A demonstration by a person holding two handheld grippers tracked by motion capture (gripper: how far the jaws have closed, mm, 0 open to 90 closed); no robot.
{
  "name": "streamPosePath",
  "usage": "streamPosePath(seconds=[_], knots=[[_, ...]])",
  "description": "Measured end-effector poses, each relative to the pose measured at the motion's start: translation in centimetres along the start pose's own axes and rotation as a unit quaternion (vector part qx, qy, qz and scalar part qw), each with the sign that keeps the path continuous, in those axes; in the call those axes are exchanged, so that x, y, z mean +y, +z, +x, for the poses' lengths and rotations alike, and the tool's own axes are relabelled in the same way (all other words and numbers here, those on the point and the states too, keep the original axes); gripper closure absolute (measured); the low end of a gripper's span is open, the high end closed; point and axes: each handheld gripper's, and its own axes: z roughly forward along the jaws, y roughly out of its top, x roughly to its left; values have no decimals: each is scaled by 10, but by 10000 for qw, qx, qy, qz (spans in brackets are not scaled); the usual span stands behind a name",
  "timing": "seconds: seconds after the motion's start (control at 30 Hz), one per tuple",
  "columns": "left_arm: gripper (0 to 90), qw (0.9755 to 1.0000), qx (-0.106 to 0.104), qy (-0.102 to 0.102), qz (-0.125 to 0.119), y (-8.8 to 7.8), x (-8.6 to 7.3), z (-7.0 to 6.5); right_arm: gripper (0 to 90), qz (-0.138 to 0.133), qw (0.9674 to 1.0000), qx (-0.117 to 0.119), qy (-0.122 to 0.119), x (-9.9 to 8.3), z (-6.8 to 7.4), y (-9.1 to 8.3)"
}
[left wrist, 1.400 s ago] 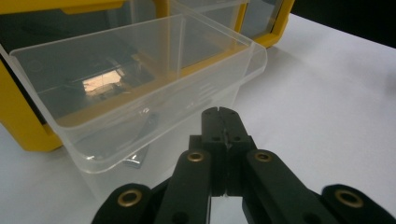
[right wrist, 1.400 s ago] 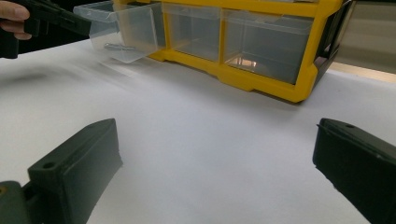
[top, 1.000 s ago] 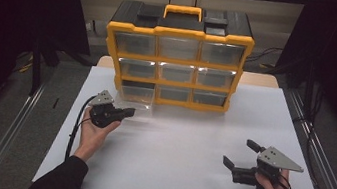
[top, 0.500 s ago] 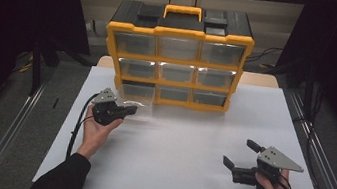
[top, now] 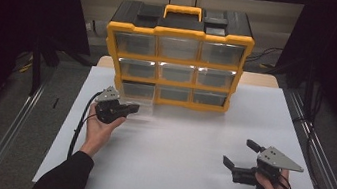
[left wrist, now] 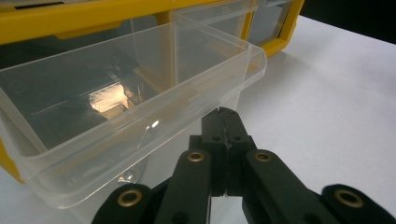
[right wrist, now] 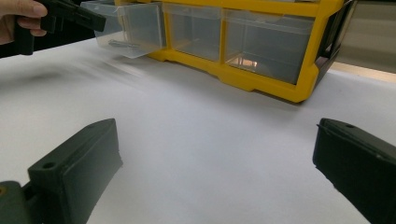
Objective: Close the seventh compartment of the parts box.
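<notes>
1. The yellow organizer [top: 177, 58] stands upright at the far middle of the white counter [top: 189, 148], its black top and yellow handle uppermost, three rows of three clear drawers facing the person.
2. The bottom-left drawer [left wrist: 126, 107] is pulled partway out of the organizer toward the person; its long axis runs from the cabinet front out over the counter. In the right claw view it juts out [right wrist: 133, 30] past the shut drawers beside it.
3. That drawer is clear plastic with a rounded lip along its front edge; a small metal item lies on its floor, too blurred to name.
4. The left claw [left wrist: 223, 122] sits just in front of and below the drawer's front lip, jaws pressed together with nothing between them. Whether its tips touch the lip I cannot tell.
5. The right claw [top: 238, 155] rests low at the near right of the counter, well apart from the organizer, jaws spread wide and empty.
</notes>
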Motion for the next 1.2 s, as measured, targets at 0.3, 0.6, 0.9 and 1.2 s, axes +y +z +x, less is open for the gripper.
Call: streamPosePath(seconds=[0.3, 0.6, 0.9, 1.2], knots=[[900, 9999, 55, 104, 64, 0, 2, 1, 4, 7, 10000, -7, 18, 0, 0, 0], [900, 9998, 95, 118, 107, 3, 4, 2, 4, 11, 10000, -4, 18, 0, 0, 0], [900, 9997, 145, 112, 174, 7, 3, 7, 4, 8, 10000, -18, 8, 0, 0, 0], [900, 9996, 225, 86, 152, 12, 6, 9, 4, -5, 10000, -2, -18, 0, 0, 1]])
